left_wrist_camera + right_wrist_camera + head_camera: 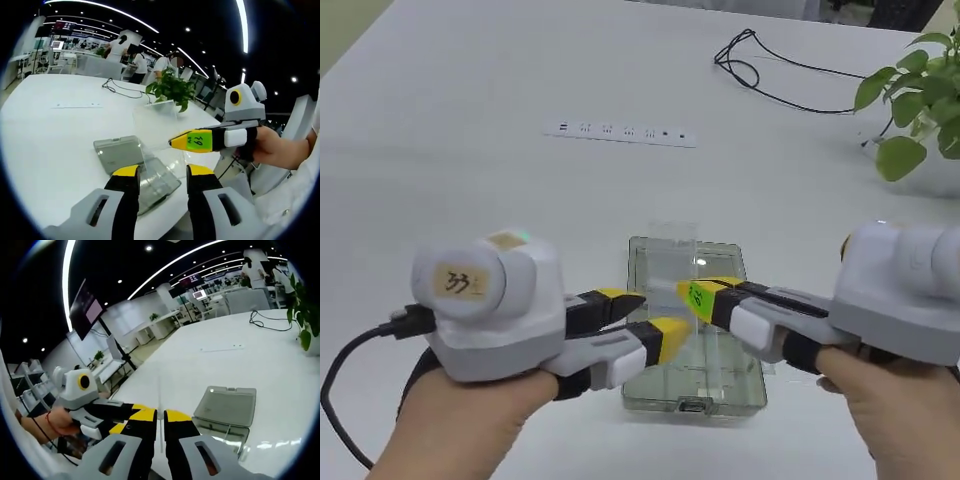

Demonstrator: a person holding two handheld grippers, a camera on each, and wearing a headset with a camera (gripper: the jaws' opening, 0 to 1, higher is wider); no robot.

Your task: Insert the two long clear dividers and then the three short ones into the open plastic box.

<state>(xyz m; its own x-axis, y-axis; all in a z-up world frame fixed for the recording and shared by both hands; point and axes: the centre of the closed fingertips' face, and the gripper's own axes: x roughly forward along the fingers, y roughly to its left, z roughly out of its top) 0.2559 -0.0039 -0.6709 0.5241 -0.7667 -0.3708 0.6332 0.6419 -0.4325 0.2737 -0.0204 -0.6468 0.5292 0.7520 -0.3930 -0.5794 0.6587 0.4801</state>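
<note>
The left gripper (pixel 650 313) is held with its jaws spread and empty at the left edge of the open, clear rectangular plastic box (pixel 730 390), which is set on the white surface (pixel 470 180). A thin clear plastic divider (pixel 155 125) is pinched upright over the box by the right gripper (pixel 700 295).

1 white power strip (pixel 620 132) lies flat on the white table (pixel 440 180). Beyond the strip and to its right, a black cable (pixel 752 70) loops on the tabletop. Further right of the strip stands a green leafy plant (pixel 915 95). Far behind the strip, people (pixel 137 65) stand among desks.
</note>
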